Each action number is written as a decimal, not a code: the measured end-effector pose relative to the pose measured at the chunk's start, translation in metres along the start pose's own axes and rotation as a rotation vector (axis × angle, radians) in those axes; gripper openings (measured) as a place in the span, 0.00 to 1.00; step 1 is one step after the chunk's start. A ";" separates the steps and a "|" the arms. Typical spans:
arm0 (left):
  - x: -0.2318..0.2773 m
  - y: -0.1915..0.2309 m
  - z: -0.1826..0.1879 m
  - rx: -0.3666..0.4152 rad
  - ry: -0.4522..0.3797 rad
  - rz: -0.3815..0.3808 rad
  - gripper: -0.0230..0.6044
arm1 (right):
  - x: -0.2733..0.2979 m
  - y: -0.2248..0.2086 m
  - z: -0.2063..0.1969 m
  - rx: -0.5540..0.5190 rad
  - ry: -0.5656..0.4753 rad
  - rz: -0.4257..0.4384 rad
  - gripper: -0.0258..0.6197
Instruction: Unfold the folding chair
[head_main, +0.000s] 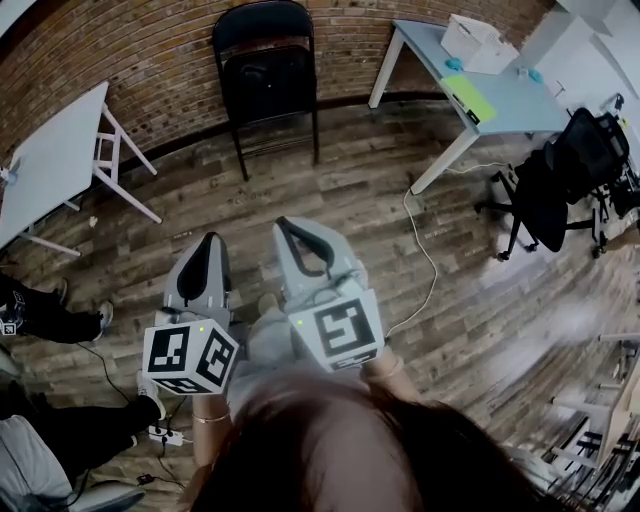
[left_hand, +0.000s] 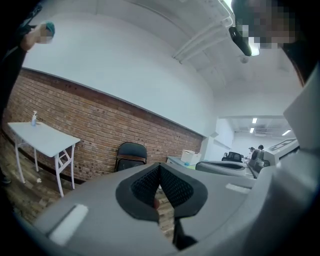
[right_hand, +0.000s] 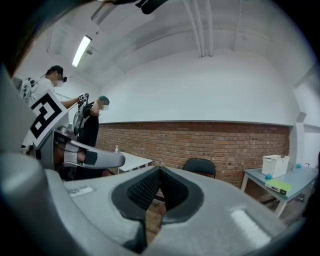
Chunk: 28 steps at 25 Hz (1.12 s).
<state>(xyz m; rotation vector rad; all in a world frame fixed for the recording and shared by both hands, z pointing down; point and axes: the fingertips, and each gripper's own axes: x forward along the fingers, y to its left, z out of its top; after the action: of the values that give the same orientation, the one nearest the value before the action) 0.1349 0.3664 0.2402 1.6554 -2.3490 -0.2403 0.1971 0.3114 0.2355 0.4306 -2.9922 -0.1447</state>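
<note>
**Spotter:** How are you holding them?

**Operator:** Side by side, low in front of me. My left gripper (head_main: 210, 242) is just beside my right gripper (head_main: 290, 228), and both point almost level towards the brick wall (head_main: 150, 60).

**Spotter:** And the fingers?

**Operator:** Both pairs are pressed together with nothing between them. In the left gripper view the ribbed pads (left_hand: 145, 185) meet in the middle, and the right gripper view shows the same.

**Spotter:** Where's the chair?

**Operator:** The folding chair (head_main: 268, 80) is black and folded flat. It stands on the wooden floor (head_main: 330, 190) against the brick wall, straight ahead of both grippers and well apart from them. It sits between the white table (head_main: 50, 160) on my left and the grey-blue table (head_main: 520, 100) on my right.

**Spotter:** Any containers?

**Operator:** One white box (head_main: 478, 42) on the grey-blue table, near a green sheet (head_main: 468, 97). I can't tell what's inside it.
</note>
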 end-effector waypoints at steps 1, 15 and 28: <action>0.005 0.004 0.002 0.000 0.003 0.001 0.04 | 0.006 -0.002 0.002 0.001 0.003 -0.001 0.04; 0.048 0.023 0.009 0.068 0.023 -0.031 0.04 | 0.053 -0.016 0.001 0.095 0.032 -0.025 0.04; 0.087 0.011 0.007 0.130 0.048 -0.098 0.04 | 0.067 -0.048 -0.012 0.141 0.052 -0.098 0.04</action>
<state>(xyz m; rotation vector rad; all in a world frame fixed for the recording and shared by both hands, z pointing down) 0.0952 0.2884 0.2466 1.8172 -2.2949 -0.0657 0.1481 0.2454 0.2483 0.5864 -2.9417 0.0684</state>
